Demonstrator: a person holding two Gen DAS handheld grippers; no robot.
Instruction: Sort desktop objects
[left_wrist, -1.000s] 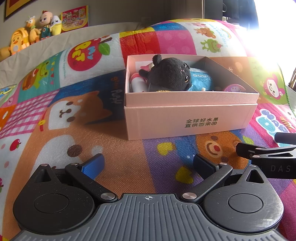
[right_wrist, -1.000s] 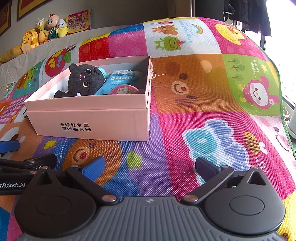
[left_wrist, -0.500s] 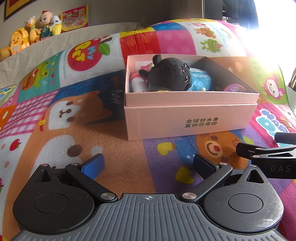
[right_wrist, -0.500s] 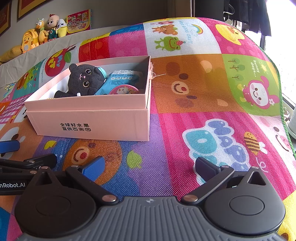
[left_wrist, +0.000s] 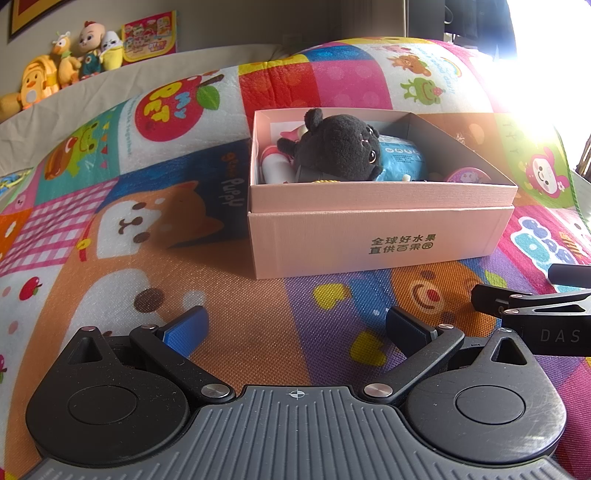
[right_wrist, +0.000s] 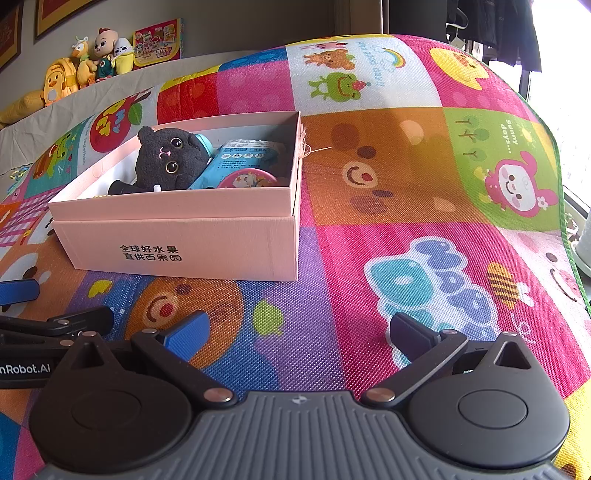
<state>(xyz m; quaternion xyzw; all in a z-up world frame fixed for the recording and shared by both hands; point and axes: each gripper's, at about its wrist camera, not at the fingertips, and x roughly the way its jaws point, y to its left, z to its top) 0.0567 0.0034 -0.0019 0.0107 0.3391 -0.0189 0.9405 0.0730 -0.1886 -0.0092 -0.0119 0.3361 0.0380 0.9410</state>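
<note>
A pink cardboard box (left_wrist: 373, 236) (right_wrist: 177, 240) stands on the colourful play mat. Inside lie a black plush cat (left_wrist: 340, 147) (right_wrist: 170, 158), a blue packet (left_wrist: 400, 157) (right_wrist: 243, 153), a round pink tin (left_wrist: 467, 175) (right_wrist: 246, 179) and a white and pink bottle (left_wrist: 275, 168). My left gripper (left_wrist: 295, 328) is open and empty, low over the mat in front of the box. My right gripper (right_wrist: 299, 328) is open and empty, in front of the box's right corner. Each gripper shows at the edge of the other's view.
The cartoon-print play mat (right_wrist: 406, 206) covers the surface and drops off at the right edge (right_wrist: 565, 221). Stuffed toys (left_wrist: 70, 59) and a picture book (left_wrist: 149, 35) line a ledge by the far wall. Bright window glare washes out the upper right in the left wrist view.
</note>
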